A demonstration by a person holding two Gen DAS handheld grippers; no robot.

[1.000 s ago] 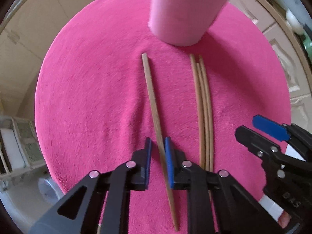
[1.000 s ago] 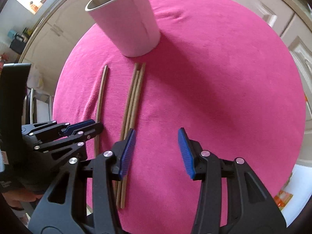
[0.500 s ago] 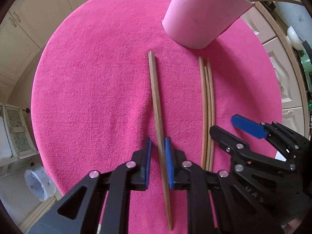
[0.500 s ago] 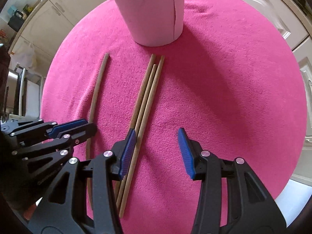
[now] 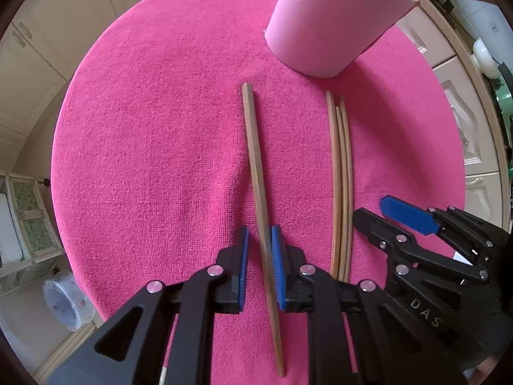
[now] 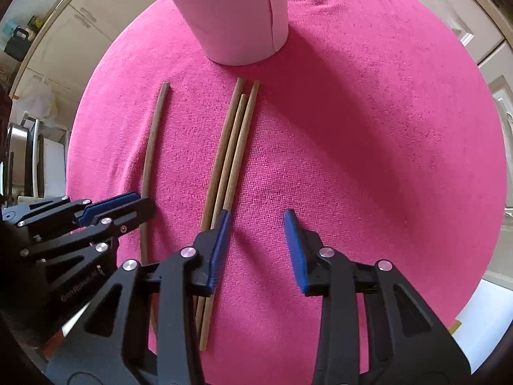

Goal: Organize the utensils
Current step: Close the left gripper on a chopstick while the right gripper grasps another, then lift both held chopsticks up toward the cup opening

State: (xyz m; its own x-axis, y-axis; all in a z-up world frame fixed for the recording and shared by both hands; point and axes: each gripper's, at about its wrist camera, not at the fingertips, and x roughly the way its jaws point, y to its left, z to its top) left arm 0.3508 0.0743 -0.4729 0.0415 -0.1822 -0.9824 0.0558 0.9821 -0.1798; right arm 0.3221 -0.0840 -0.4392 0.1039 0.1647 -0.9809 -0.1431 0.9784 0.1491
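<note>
A single brown chopstick (image 5: 255,166) lies on the pink round cloth (image 5: 154,147); it also shows in the right wrist view (image 6: 150,147). My left gripper (image 5: 259,250) straddles its near part, the jaws narrowly apart with the stick between them, touching the right pad. Three chopsticks (image 5: 341,173) lie together to its right, seen as well in the right wrist view (image 6: 231,154). My right gripper (image 6: 256,224) is open and empty just right of that bundle. A pale pink cup (image 6: 231,9) with chopsticks in it stands at the far side.
The cloth (image 6: 368,147) covers a small round table; its edge drops off all round. Cream cabinets (image 5: 38,48) surround it. A white bin (image 5: 69,301) stands on the floor at the lower left.
Both grippers have drawn back and up a little, so the cup looks farther off. The left jaws have widened slightly around the single chopstick. The right gripper stays open.
</note>
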